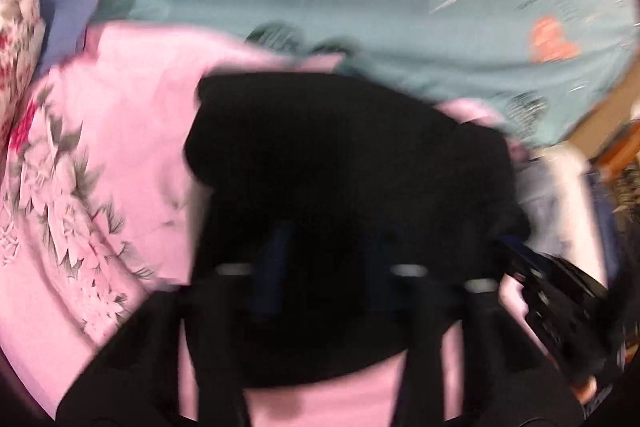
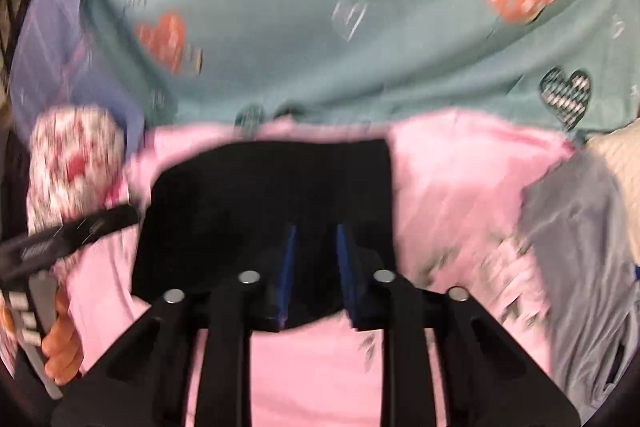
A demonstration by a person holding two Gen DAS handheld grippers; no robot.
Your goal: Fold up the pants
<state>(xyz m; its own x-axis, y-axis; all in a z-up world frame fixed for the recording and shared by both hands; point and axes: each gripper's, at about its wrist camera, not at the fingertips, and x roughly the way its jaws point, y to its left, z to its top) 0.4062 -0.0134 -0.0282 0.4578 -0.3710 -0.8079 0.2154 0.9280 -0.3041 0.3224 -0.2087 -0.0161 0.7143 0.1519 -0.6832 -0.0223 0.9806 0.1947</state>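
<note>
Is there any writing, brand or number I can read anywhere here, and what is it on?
None is readable.
Pale marking on the left gripper, seen from the right wrist: too blurred.
Script-like marks on the teal heart sheet: too blurred.
Black pants, pink floral sheet: no text.

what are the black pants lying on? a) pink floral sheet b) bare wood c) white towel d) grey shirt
a: in the right wrist view the folded black pants lie on the pink sheet, which shows around them on all sides.
</note>
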